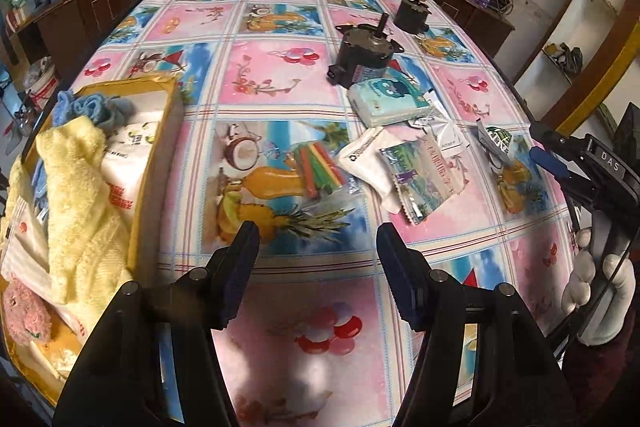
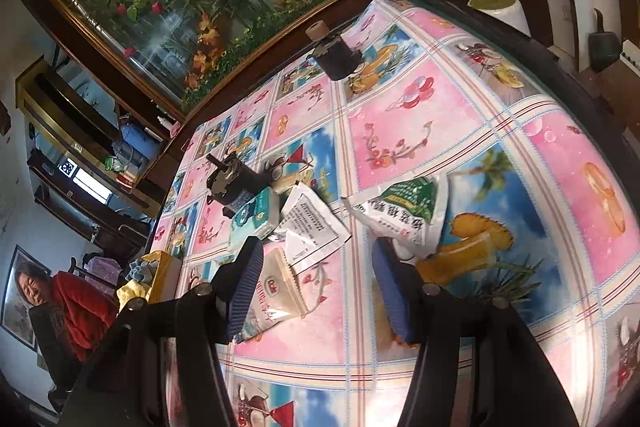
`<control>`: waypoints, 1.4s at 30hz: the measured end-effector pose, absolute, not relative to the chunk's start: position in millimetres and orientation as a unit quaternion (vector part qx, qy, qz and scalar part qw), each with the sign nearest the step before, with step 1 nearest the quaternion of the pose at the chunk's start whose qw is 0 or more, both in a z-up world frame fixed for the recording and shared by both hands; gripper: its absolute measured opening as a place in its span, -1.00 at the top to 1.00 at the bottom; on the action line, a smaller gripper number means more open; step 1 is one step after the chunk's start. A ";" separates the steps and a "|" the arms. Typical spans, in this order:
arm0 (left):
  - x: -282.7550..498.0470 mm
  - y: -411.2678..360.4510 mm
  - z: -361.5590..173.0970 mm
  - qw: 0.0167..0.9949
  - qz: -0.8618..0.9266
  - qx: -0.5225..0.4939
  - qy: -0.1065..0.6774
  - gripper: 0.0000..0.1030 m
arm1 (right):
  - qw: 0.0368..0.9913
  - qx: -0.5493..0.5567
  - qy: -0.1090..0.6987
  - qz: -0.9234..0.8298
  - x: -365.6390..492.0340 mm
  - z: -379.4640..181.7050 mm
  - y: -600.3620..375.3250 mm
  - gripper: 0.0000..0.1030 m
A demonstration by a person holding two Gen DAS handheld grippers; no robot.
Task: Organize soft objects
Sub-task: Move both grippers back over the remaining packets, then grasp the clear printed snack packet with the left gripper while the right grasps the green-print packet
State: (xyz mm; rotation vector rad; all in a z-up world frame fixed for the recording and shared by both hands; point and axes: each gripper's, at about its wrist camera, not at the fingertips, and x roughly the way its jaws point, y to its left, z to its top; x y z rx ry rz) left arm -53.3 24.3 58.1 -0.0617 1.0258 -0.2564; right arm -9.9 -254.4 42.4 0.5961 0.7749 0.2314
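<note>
The desk w/ a pink-and-blue picture cloth fills both views. At its left edge stands a yellow box, already filled w/ soft things: a yellow towel, a blue knit piece at the far end, a pink fluffy item at the near end. Two dark motors stand at the far right: the bigger one nearer, the smaller one behind it. Just near the bigger motor lies a tissue pack, then a loose heap of flat packets, and left of it a bag of coloured sticks. A green-white sachet lies apart, at the right. Left tongs stand approx. half wide, empty, above bare cloth. Right tongs also half wide, nothing between them, over the packets and sachet.
</note>
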 end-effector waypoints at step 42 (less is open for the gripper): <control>-3.0 -107.9 13.1 0.834 -0.265 0.136 0.464 -0.19 | 0.857 0.110 0.485 0.136 37.4 18.6 -211.9 -0.14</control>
